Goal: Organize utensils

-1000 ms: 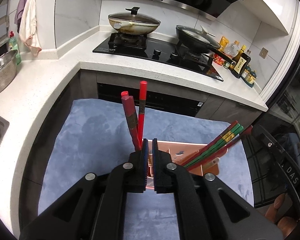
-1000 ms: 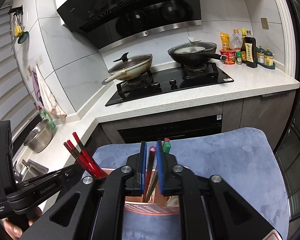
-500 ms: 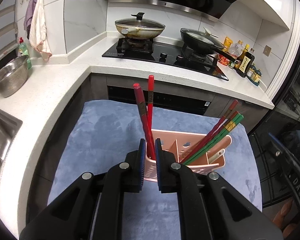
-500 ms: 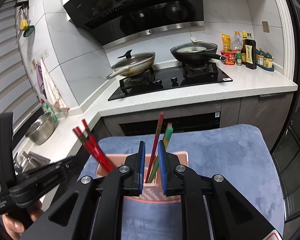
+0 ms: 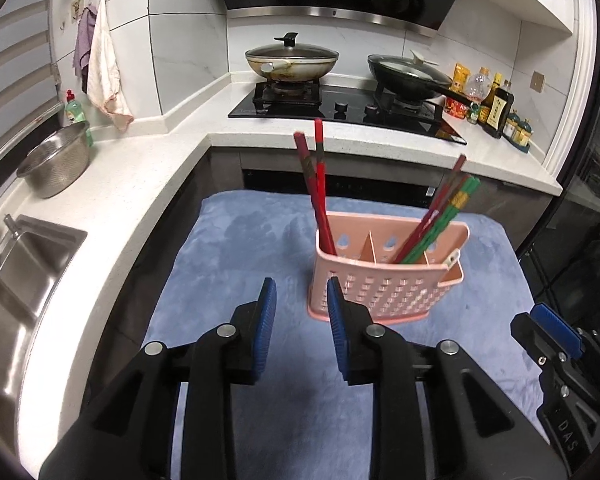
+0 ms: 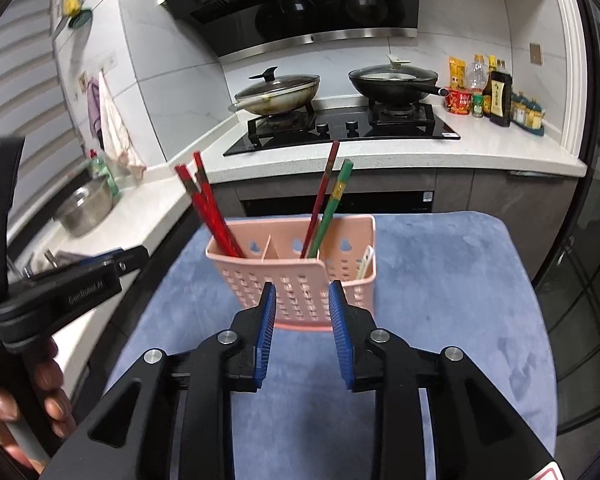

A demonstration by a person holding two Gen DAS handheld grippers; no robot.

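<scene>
Here, one pink caddy, two red chopsticks, both grippers' fingers opening, empty.

Even overhead light is washing my kitchen views, glaring off the white countertop and the steel hood strip. Fisheye distortion is bending every edge into black corners, and my near fingers are showing slight blur.

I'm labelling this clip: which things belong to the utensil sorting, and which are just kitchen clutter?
Job: pink perforated plastic utensil holder; red chopsticks; dark red and green chopsticks.

Clutter: lidded steel wok; black frying pan; steel colander; sauce bottles.
</scene>
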